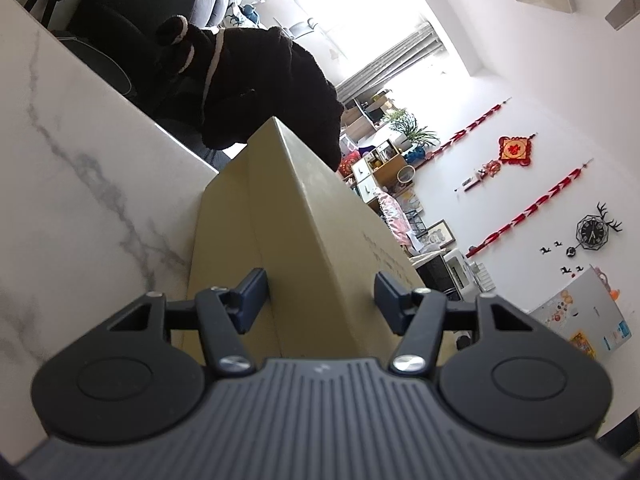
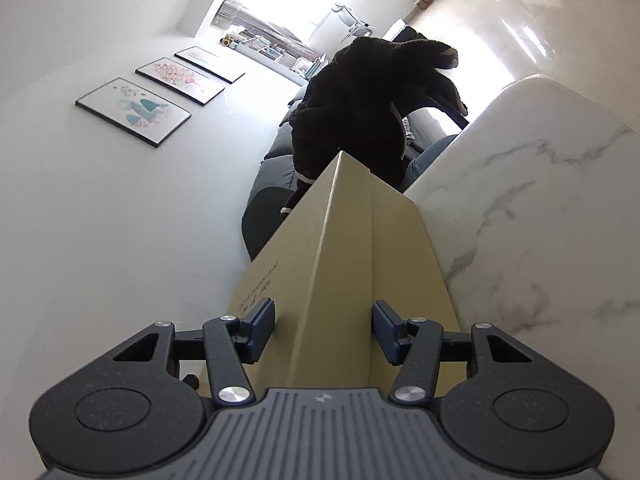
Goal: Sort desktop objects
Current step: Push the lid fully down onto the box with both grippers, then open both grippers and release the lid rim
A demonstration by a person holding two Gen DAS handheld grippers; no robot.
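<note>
A tan cardboard box stands on the white marble table. My left gripper is open, rolled on its side, and straddles one corner edge of the box, with its fingers close to the box faces. My right gripper is open too, rolled the other way, and straddles another corner edge of the same box. Whether the pads touch the cardboard I cannot tell. The box's inside is hidden.
A dark fuzzy garment hangs over a chair behind the table; it also shows in the right wrist view. The marble table edge runs beside the box. A wall with framed pictures lies beyond.
</note>
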